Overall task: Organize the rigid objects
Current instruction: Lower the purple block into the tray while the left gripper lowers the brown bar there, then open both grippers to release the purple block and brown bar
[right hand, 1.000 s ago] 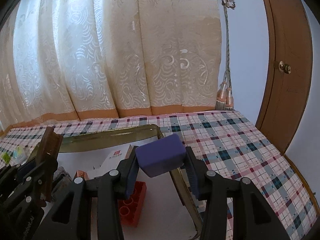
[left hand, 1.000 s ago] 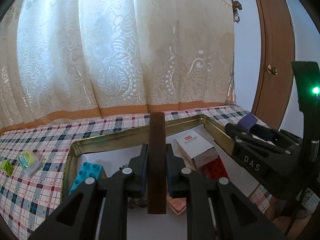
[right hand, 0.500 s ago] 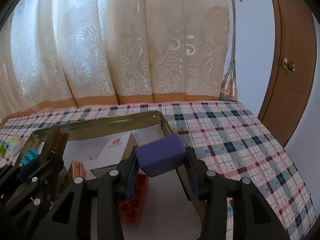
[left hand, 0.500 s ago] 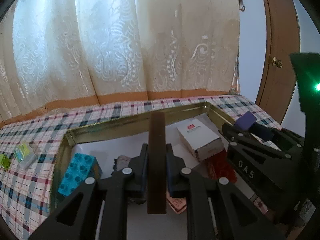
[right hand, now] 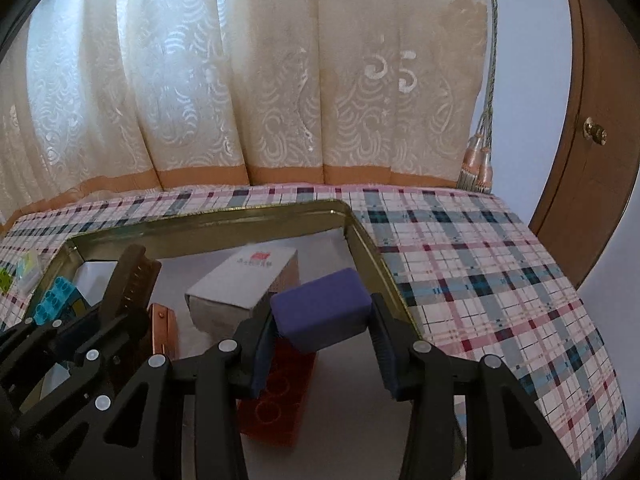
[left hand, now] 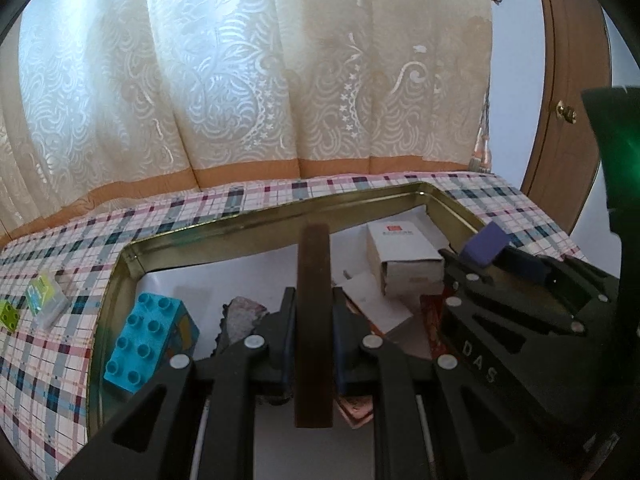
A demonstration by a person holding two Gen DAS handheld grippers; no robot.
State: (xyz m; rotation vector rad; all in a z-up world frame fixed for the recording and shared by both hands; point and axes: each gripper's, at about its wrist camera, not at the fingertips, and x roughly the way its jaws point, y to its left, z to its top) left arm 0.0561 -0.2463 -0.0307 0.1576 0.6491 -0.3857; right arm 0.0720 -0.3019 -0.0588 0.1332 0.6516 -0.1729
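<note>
My left gripper [left hand: 314, 320] is shut on a dark brown flat comb [left hand: 314, 312], held edge-on and upright above a gold metal tin [left hand: 256, 218]. In the right wrist view the same comb [right hand: 132, 284] shows its teeth at the left. My right gripper [right hand: 320, 320] is shut on a purple block [right hand: 320, 310], hanging over the tin's right side [right hand: 372, 256]. Inside the tin lie a white box [left hand: 400, 252], a blue toy brick [left hand: 150, 344], a red toy brick [right hand: 280, 396], a copper-coloured flat piece [right hand: 162, 332] and a grey rough piece [left hand: 244, 312].
The tin rests on a plaid tablecloth [right hand: 480, 272]. A clear small box [left hand: 46, 296] and a green brick [left hand: 8, 314] lie on the cloth left of the tin. A cream curtain [left hand: 280, 80] hangs behind. A wooden door [right hand: 592, 120] stands at the right.
Both grippers have tipped downward and come lower over the tin, so more of its inside shows. Each keeps its hold on its object.
</note>
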